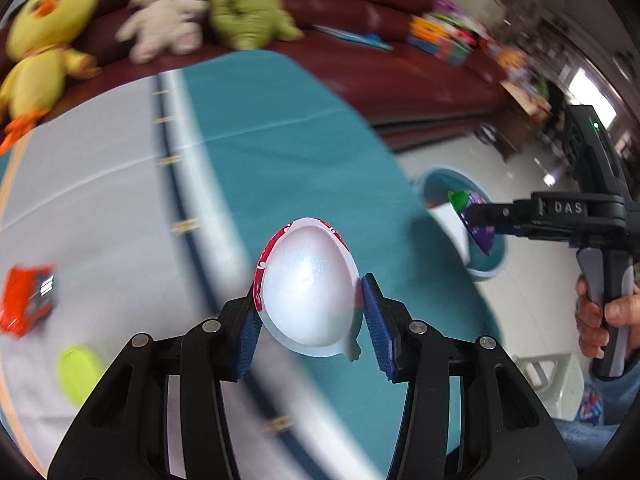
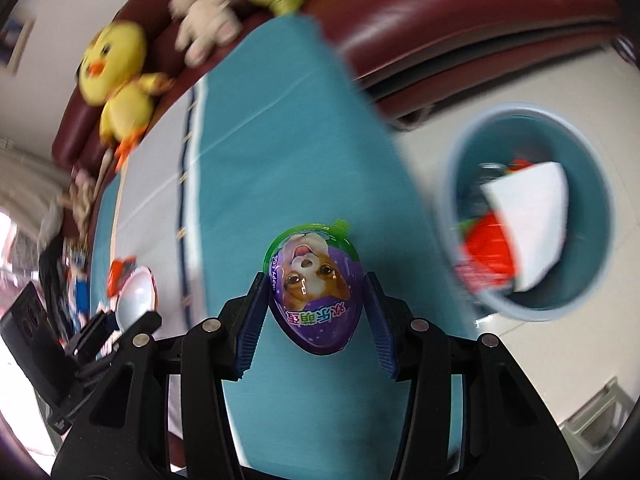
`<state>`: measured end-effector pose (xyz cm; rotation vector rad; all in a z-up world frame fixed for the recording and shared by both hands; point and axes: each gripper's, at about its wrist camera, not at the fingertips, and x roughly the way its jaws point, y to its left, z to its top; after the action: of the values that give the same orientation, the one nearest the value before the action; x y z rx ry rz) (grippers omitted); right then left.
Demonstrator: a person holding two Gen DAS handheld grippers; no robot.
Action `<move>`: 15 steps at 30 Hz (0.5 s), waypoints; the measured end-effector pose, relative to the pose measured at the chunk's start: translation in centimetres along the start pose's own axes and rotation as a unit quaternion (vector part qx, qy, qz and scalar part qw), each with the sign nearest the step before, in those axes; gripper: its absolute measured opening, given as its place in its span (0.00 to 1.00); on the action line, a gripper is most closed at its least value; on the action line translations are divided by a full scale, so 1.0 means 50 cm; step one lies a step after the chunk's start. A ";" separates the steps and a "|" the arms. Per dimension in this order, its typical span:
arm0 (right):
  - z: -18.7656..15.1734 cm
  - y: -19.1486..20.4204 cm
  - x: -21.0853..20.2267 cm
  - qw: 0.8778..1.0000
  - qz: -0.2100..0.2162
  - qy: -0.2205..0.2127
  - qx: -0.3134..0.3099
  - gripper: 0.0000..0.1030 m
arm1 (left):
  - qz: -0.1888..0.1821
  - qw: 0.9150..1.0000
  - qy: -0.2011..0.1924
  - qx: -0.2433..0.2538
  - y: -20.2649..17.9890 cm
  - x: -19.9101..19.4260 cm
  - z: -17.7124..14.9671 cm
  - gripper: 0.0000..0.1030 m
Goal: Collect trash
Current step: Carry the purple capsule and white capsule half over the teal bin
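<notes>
The left gripper (image 1: 310, 312) grasps a white egg half (image 1: 310, 292) over the teal tablecloth (image 1: 280, 140). Only this view shows the right hand (image 1: 604, 320) at 3 o'clock. The right gripper (image 2: 316, 304) clamps a purple egg half (image 2: 316, 300); its view looks into the one bin (image 2: 532, 308) at 3 o'clock. Three plush toys sit at 11 o'clock: duck (image 1: 44, 40), white bear (image 1: 164, 16), green toy (image 1: 248, 4).
</notes>
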<state>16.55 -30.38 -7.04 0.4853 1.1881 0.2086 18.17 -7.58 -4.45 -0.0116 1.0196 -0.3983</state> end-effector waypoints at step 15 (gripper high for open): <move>0.042 -0.341 -0.102 0.991 -0.047 -0.056 0.110 0.45 | -0.067 0.991 0.070 0.092 -0.303 0.217 0.116 0.47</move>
<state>14.96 -47.94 -10.14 0.6239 1.1267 -0.0310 23.12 -26.21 -7.43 0.1149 1.1202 -0.6209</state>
